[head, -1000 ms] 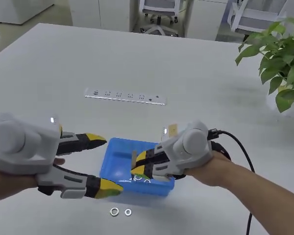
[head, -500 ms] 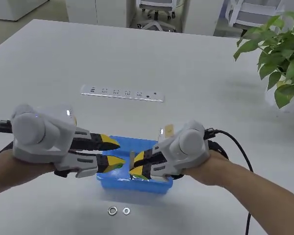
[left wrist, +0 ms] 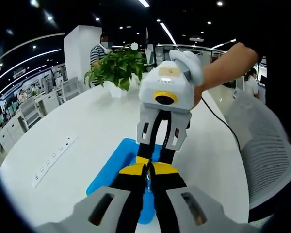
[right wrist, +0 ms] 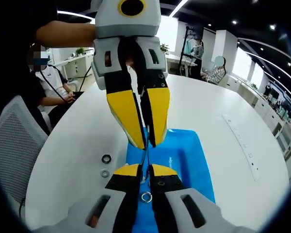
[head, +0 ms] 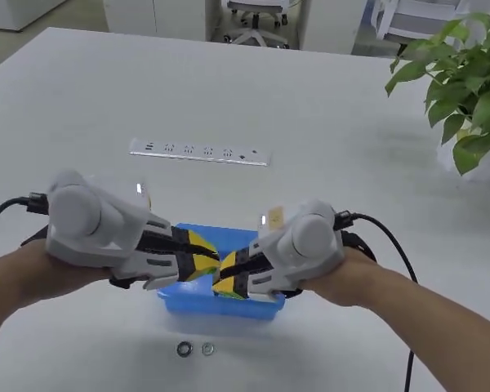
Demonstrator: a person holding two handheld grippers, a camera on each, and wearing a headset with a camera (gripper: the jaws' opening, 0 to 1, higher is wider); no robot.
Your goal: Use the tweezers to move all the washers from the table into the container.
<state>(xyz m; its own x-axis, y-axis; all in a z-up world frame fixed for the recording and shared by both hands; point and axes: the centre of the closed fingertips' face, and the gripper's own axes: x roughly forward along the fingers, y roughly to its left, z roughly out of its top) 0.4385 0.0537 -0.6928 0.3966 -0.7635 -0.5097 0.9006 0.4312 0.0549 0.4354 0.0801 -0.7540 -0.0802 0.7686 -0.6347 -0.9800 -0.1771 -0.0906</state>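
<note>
- Table (head: 351,122): white, carrying everything below.
- Plant (head: 465,73): leafy, at the far right edge.
- Left gripper (head: 215,259): over the container, jaws drawn narrow onto one end of the tweezers, tips meeting the right gripper's.
- Right gripper (head: 221,282): facing it, jaws narrow, pinching the tweezers' other end.
- Container (head: 229,304): blue tray near the front edge, below both grippers.
- Strip (head: 198,151): sockets, mid-table behind the container.
- Tweezers (right wrist: 145,158): thin, bridging both pairs of jaws.
- Washers (head: 184,349): two side by side on the table, just in front of the container; another (right wrist: 146,196) lies inside it.
</note>
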